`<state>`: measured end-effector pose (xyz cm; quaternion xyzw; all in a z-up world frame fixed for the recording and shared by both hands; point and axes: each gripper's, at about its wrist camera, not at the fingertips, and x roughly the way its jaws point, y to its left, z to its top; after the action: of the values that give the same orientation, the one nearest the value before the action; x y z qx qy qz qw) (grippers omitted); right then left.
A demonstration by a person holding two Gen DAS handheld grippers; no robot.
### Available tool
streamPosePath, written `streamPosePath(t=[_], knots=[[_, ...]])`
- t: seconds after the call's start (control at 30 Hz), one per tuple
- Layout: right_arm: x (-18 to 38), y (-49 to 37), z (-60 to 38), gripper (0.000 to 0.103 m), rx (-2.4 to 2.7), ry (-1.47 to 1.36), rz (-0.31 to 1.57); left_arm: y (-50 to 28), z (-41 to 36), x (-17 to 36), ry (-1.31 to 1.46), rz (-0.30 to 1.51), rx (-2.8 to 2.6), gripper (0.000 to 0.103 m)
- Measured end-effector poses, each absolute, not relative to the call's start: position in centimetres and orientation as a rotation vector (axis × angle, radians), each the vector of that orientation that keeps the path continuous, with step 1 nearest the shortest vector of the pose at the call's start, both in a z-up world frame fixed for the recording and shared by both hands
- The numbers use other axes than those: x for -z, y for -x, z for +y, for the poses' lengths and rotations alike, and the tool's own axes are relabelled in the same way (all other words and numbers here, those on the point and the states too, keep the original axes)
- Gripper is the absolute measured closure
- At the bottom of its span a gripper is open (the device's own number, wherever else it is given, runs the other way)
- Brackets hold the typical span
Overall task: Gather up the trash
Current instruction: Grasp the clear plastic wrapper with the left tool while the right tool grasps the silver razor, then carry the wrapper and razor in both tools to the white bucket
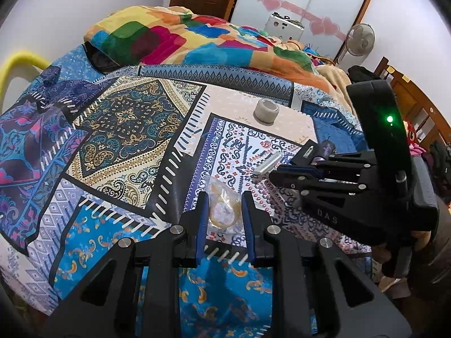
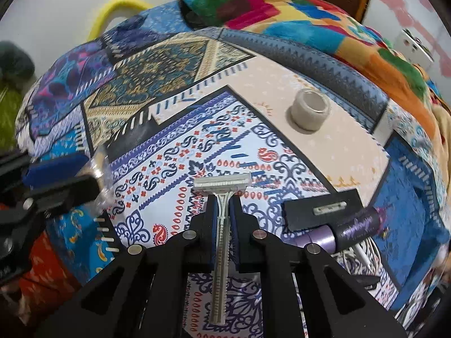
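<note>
The right gripper (image 2: 223, 211) is clamped on a disposable razor (image 2: 221, 225), its blue pads pressing the pale handle from both sides; the razor head juts out past the fingertips and the handle runs back between the fingers toward the camera. Just right of it, a black card (image 2: 321, 211) and a purple tube (image 2: 358, 226) lie on the patterned bedsheet (image 2: 169, 146). Farther off on the beige patch stands an upright tape roll (image 2: 310, 109).

The left gripper (image 1: 225, 205) has its fingers parted, one on each side of a crumpled clear plastic wrapper (image 1: 224, 208) on the sheet; I cannot tell whether the pads touch it. To its right, the other gripper shows with the razor head (image 1: 267, 163) sticking out to the left. A colourful blanket (image 1: 183, 36) is heaped at the far side of the bed, and a standing fan (image 1: 359, 39) is far right.
</note>
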<state>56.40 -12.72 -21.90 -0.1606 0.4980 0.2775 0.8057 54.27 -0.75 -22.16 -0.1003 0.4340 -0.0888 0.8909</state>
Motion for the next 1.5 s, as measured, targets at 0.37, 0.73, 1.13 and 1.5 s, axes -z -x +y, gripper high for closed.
streamPosePath(t=[0.37,0.73,1.13,1.5], knots=[[14.7,-53.5,-14.2,0.095,-0.523,0.211,0.95,-50.6,-0.4,16.2,0.2,0.821,0.163,0.081],[5.5,-46.5,-13.8,0.095,-0.549,0.176,0.79,-43.3,0.9,8.6,0.181,0.706,0.115,0.081],[1.2,-38.2,-12.1,0.095,-0.602,0.158,0.724,-33.7,4.0,4.5,0.171,0.653,0.039,0.081],[1.1,-32.2,-8.2,0.095,-0.674,0.142,0.729,-26.0,9.0,4.6,0.184,0.671,-0.041,0.081]])
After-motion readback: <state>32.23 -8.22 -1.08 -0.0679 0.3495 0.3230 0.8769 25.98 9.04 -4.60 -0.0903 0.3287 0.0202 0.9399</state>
